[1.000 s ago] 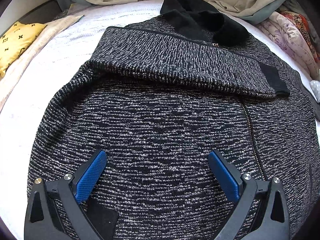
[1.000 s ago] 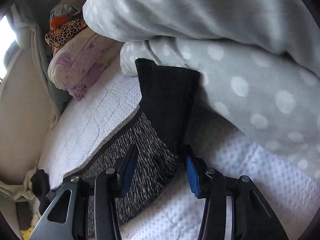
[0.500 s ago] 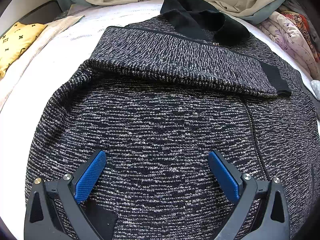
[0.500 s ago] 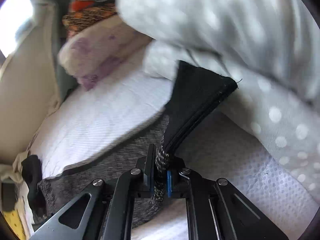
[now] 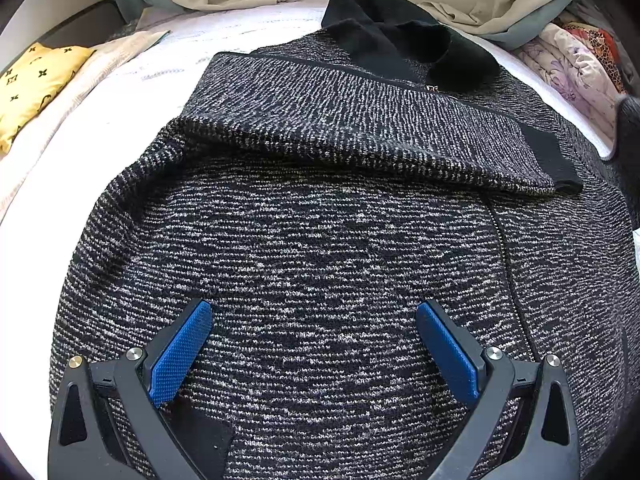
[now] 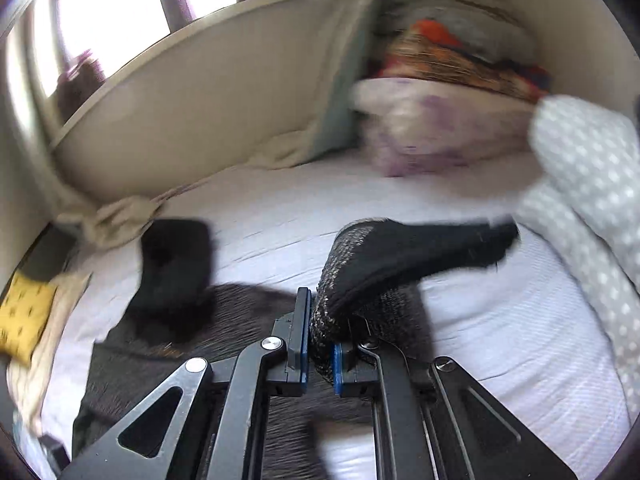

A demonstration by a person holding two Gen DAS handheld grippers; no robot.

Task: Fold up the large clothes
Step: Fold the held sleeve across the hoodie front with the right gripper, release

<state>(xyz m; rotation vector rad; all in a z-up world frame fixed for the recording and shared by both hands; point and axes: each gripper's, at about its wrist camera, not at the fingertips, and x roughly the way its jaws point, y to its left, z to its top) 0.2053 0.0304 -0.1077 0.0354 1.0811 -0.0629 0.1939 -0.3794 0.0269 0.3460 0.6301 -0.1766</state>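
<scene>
Since our right gripper (image 6: pixel 320 350) closed fingers on black-cuffed knit sleeve (image 6: pixel 400 256) and lifted it, second sleeve fold begins; left gripper (image 5: pixel 316 350) fingers apart over black-and-white knit jacket (image 5: pixel 320 240).

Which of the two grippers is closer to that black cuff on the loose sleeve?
Right. The right gripper is shut on the sleeve just behind its black cuff. The left gripper hovers open over the jacket's body.

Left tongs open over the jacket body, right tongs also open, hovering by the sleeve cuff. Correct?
Not quite. The right tongs are shut on the sleeve, gripping it near its black cuff, as the right wrist view shows. The left tongs are indeed open over the jacket body.
</scene>
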